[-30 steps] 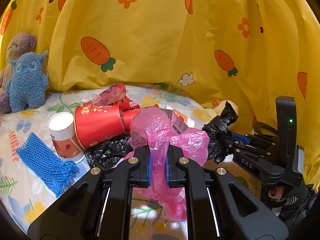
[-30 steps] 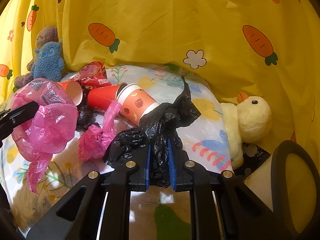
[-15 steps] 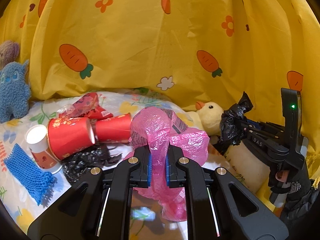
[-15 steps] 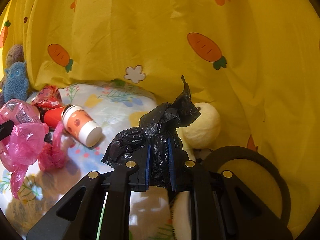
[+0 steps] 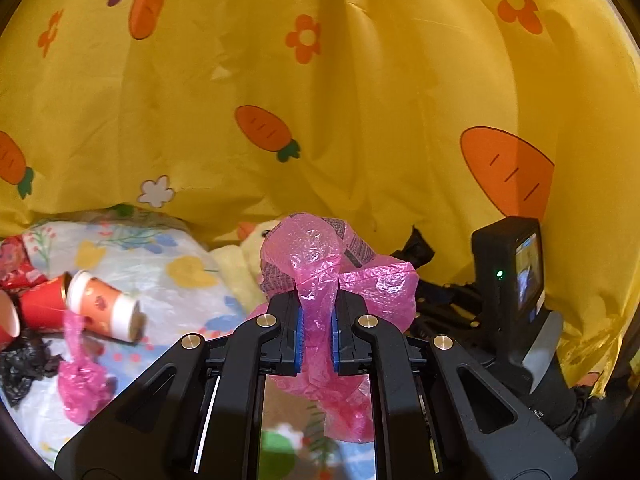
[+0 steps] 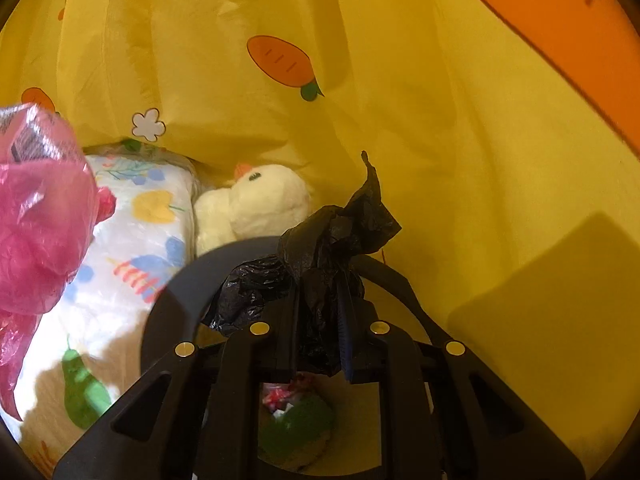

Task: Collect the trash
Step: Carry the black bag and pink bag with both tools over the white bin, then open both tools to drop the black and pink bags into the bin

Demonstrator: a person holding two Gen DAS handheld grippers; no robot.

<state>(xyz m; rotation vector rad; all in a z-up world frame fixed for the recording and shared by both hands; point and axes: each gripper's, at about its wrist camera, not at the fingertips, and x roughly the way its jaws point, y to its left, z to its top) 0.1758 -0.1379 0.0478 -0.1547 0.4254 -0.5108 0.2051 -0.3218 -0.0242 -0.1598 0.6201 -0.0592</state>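
Note:
My left gripper [image 5: 316,332] is shut on a crumpled pink plastic bag [image 5: 320,260] and holds it in the air; the bag also shows at the left of the right wrist view [image 6: 40,216]. My right gripper [image 6: 320,336] is shut on a crumpled black plastic bag [image 6: 332,236] and holds it over the black-rimmed bin [image 6: 160,320], with some trash inside [image 6: 292,420]. The right gripper's body [image 5: 512,304] shows at the right of the left wrist view. More trash lies on the floral sheet: a white-lidded paper cup [image 5: 104,304], a red cup [image 5: 40,304], a pink bag [image 5: 80,380], a black bag [image 5: 20,368].
A yellow plush duck [image 6: 256,204] sits beside the bin against the yellow carrot-print curtain [image 5: 320,100]. The floral sheet [image 6: 136,248] ends at the bin's left. A red wrapper [image 5: 12,264] lies at the far left.
Both grippers have swung right with their bags. The right gripper now hangs over the bin's opening. The trash pile has slid to the left edge of view.

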